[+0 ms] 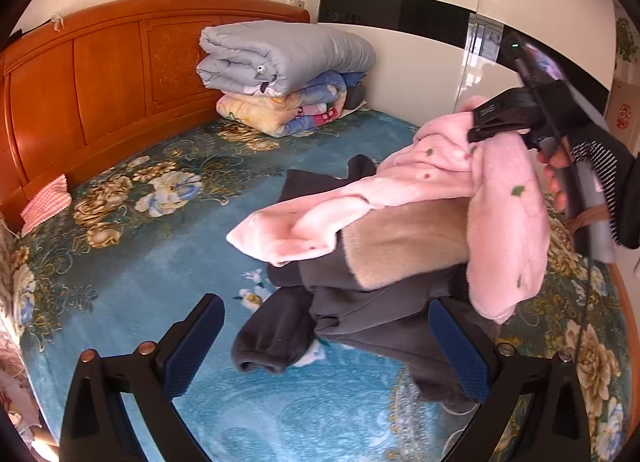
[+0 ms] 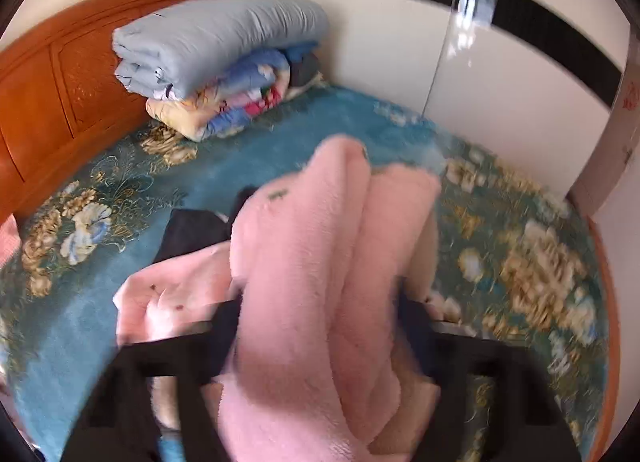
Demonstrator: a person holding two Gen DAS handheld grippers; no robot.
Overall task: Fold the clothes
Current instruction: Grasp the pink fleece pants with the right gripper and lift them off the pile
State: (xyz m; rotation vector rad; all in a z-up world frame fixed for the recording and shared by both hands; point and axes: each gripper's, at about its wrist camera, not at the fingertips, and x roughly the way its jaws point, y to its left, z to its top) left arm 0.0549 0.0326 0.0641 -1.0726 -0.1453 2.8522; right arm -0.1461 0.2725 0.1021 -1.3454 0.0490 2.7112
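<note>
A fluffy pink garment (image 1: 420, 181) with small green and red specks hangs lifted over the bed, its beige inside (image 1: 404, 250) showing. My right gripper (image 1: 478, 129) is shut on its upper edge, with a person's hand behind it. In the right wrist view the pink garment (image 2: 304, 262) fills the space between that gripper's (image 2: 320, 328) jaws, and the picture is blurred. A dark grey garment (image 1: 360, 322) lies crumpled on the bed under the pink one. My left gripper (image 1: 326, 346) is open just above the grey garment's sleeve and holds nothing.
The bed has a teal flowered blanket (image 1: 140, 262). A stack of folded quilts (image 1: 280, 73) sits against the orange wooden headboard (image 1: 100, 73). A white wardrobe (image 1: 420, 61) lines the far side. A pink checked cloth (image 1: 46, 203) lies at the left edge.
</note>
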